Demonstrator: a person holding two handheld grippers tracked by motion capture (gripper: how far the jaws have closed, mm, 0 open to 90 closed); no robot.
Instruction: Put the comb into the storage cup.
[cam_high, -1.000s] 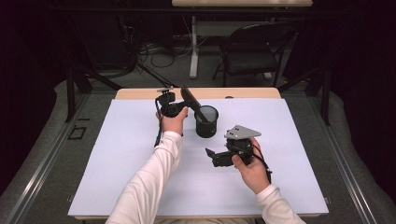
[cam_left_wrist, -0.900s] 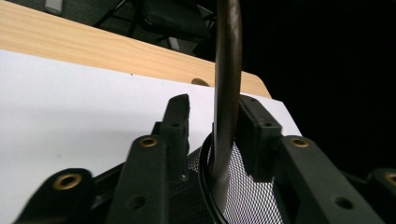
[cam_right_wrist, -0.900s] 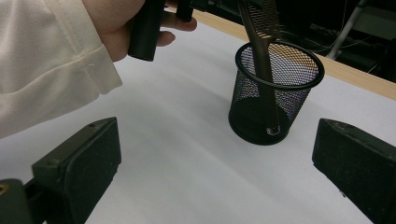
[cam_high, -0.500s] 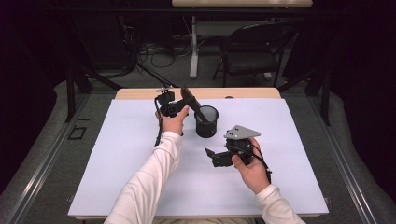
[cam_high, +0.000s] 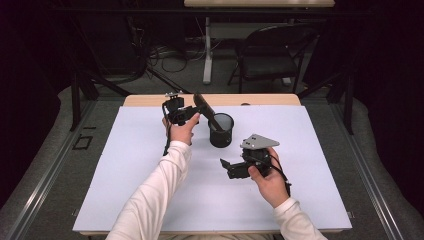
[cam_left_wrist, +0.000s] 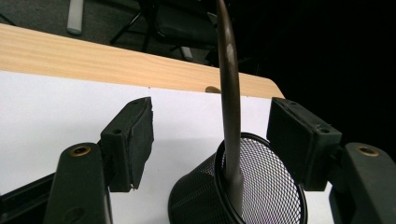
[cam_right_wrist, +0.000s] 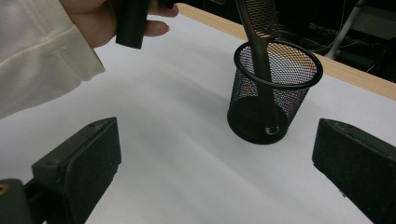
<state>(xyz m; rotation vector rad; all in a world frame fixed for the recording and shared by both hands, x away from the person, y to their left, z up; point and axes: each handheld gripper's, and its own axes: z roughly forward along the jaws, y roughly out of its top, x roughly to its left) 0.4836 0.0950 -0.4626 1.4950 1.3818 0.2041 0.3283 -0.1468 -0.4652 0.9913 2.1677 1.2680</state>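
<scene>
No legible text, label, brand, number or sign on anything here.

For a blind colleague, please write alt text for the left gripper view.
A brown comb stands in a black mesh cup, leaning on its rim, between the open jaws of the left gripper, whose jaws have just been opening and do not touch it. The cup stands on a white sheet over a wooden table.

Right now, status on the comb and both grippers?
Left gripper just opening, pads clear of comb. Comb stands tilted in mesh cup. Right gripper open, empty. Nothing in the way.
</scene>
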